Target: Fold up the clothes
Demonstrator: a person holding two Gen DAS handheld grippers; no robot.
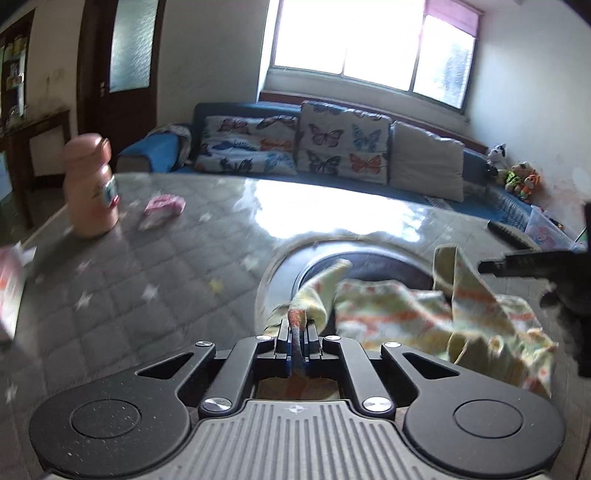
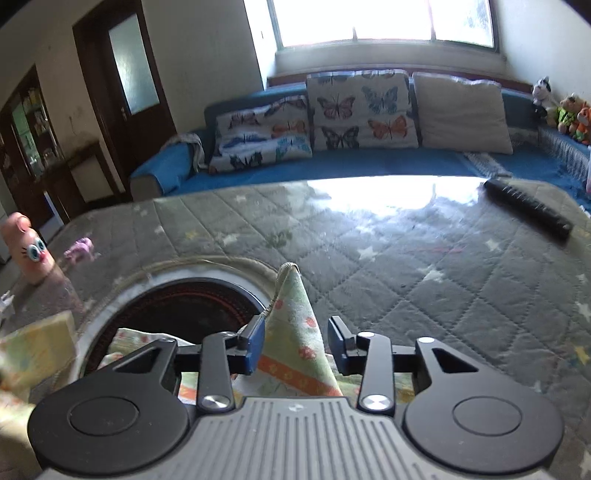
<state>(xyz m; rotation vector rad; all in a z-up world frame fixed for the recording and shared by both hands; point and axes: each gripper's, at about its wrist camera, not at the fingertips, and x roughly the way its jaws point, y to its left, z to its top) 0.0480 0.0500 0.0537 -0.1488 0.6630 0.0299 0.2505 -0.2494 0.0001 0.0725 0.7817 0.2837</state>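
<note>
Two claws at work on one thin, soft cotton garment, pale yellow-green with orange print [image 1: 402, 314], draped over the near desk [image 2: 424, 258] under its glossy grey quilted cover and across the round black inset [image 2: 192, 306]. Left claw [image 1: 298, 338] pinched tight on a bunched edge, likely to lift for a fold. Right claw [image 2: 297, 343] parted around a peaked corner, pads not pressing.

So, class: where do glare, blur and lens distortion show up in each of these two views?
Left wrist view: the window is blown out, its glare mirrored on the table cover; the pink bottle and cloth are motion-smeared. Right wrist view: the same white window and tabletop glare, sharper overall; fisheye bends the sofa and walls.
</note>
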